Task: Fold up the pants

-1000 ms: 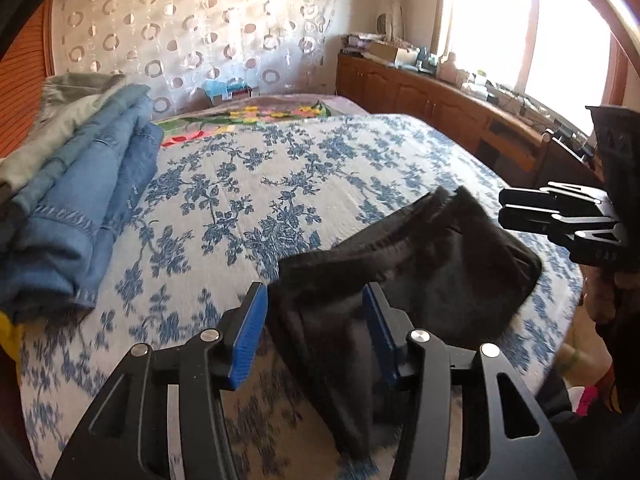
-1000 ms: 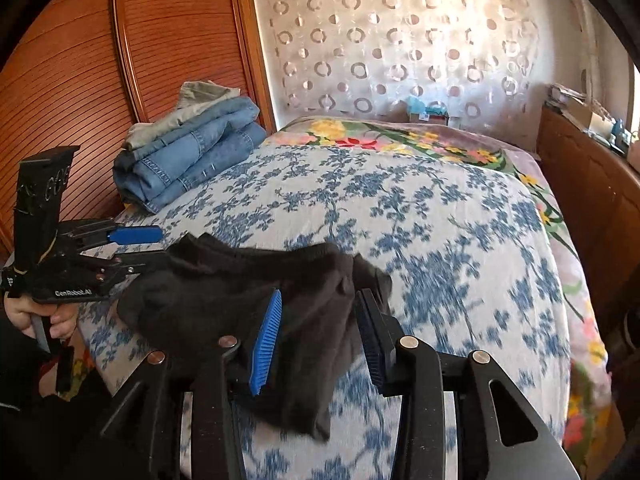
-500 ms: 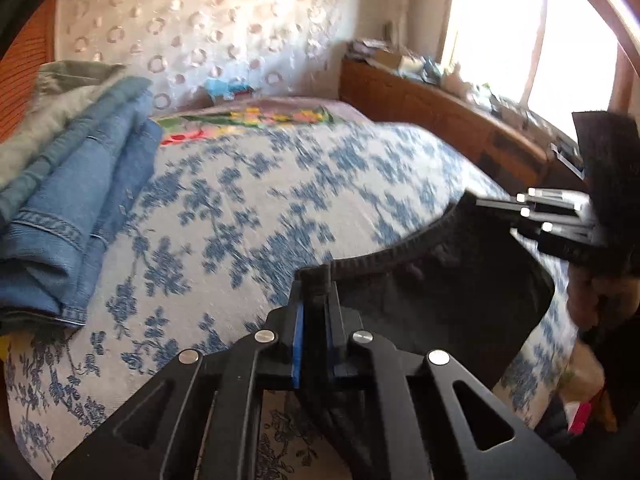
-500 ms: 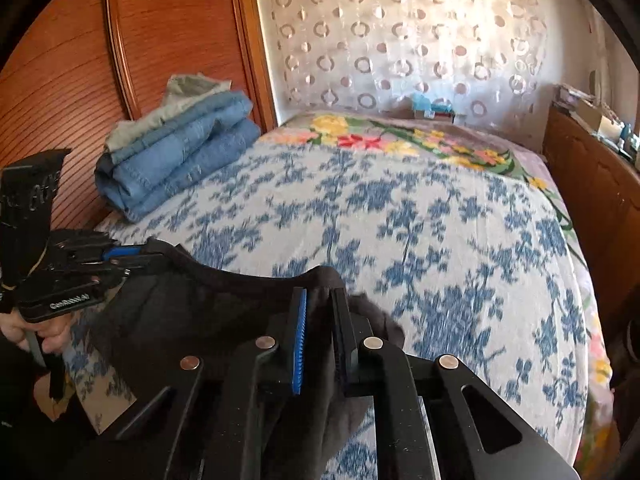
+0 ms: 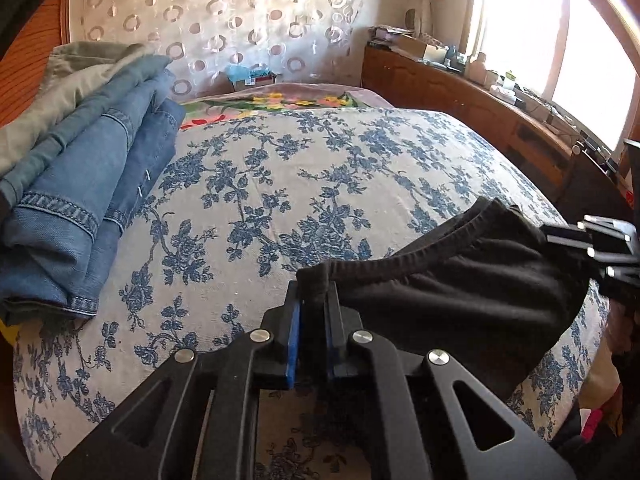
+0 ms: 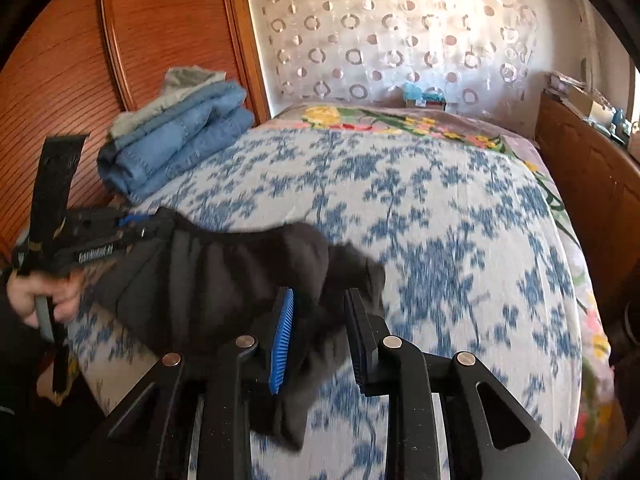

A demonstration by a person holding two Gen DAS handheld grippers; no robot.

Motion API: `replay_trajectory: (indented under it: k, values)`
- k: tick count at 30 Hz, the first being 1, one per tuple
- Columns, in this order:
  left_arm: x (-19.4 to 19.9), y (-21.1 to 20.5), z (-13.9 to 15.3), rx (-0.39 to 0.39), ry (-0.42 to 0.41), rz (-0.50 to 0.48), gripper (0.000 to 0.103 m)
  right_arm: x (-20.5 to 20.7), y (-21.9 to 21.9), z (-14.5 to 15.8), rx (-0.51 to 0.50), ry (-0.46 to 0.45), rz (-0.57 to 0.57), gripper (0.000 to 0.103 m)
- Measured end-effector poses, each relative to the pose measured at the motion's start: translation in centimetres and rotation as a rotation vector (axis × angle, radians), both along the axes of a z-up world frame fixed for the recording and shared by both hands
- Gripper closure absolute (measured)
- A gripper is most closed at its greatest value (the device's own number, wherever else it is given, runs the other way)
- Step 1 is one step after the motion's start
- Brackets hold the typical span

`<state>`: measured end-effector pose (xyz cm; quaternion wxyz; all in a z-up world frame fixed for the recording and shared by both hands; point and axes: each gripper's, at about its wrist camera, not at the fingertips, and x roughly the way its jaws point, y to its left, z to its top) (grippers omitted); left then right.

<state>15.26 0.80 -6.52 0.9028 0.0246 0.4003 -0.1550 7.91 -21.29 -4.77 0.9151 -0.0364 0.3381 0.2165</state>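
Note:
A pair of black pants [image 5: 460, 292] hangs stretched between the two grippers, just above the near edge of the bed. My left gripper [image 5: 313, 296] is shut on one end of the ribbed waistband, with the cloth bunched between its blue pads. In the right wrist view the pants [image 6: 224, 276] sag from the left gripper [image 6: 136, 228] towards my right gripper [image 6: 320, 304]. The right jaws are opening, and dark cloth lies loose between them with a gap at the right pad. The right gripper [image 5: 560, 236] also shows at the pants' far end in the left wrist view.
A stack of folded jeans [image 5: 80, 200] with a grey garment on top sits at the bed's left side, by the wooden wardrobe [image 6: 80, 60]. The blue floral bedspread [image 5: 280, 184] stretches ahead. A low wooden cabinet [image 5: 460, 92] runs under the window. A hand [image 6: 36, 296] grips the left handle.
Both grippers went from open to shut on the pants' waistband and raised it off the bed. The right jaws have since parted again, while the left stays shut.

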Motion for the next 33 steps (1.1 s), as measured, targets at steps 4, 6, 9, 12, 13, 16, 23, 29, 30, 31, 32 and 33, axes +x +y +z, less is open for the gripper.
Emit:
replay_trajectory:
  k: [4, 6, 9, 12, 13, 16, 23, 29, 30, 31, 32, 33]
  values:
    - [0.1, -0.5, -0.2, 0.023, 0.011, -0.012, 0.084, 0.3, -0.5, -0.6, -0.004, 0.035, 0.003, 0.077]
    - [0.0, -0.5, -0.3, 0.024, 0.015, -0.011, 0.072, 0.4, -0.7, -0.5, 0.009, 0.031, 0.000, 0.092]
    - [-0.2, -0.3, -0.4, 0.008, 0.019, -0.017, 0.054, -0.2, -1.5, 0.4, 0.033, -0.018, -0.038, 0.095]
    - [-0.3, -0.1, -0.4, 0.007, 0.023, -0.010, 0.054, -0.4, -2.2, 0.2, 0.021, -0.007, -0.087, 0.097]
    - [-0.4, -0.1, -0.4, 0.003, 0.021, -0.007, 0.054, -0.3, -2.3, 0.1, 0.025, 0.000, -0.087, 0.097]
    - [-1.0, 0.2, 0.1, -0.009, 0.002, -0.003, 0.054, -0.4, -2.3, 0.1, 0.035, 0.014, -0.071, 0.088]
    - [-1.7, -0.1, -0.1, 0.020, 0.010, -0.029, 0.022, -0.2, -1.6, 0.7, 0.057, -0.009, -0.035, 0.049]
    - [-1.2, -0.1, -1.6, 0.016, 0.061, -0.029, 0.022, 2.0, -0.3, -0.1, 0.007, 0.005, -0.043, 0.032]
    - [-1.3, -0.1, -1.6, 0.020, 0.052, -0.030, 0.022, 2.4, -0.1, -0.2, -0.005, 0.007, -0.052, 0.032]
    - [-1.3, -0.2, -1.6, 0.027, 0.049, -0.030, 0.022, 2.8, 0.0, -0.4, -0.012, 0.011, -0.057, 0.032]
    - [-1.3, -0.3, -1.6, 0.031, 0.047, -0.031, 0.022, 3.2, 0.3, -0.5, -0.012, 0.018, -0.059, 0.032]
    - [-1.3, -0.3, -1.6, 0.033, 0.042, -0.030, 0.021, 3.6, 0.4, -0.6, -0.013, 0.026, -0.062, 0.032]
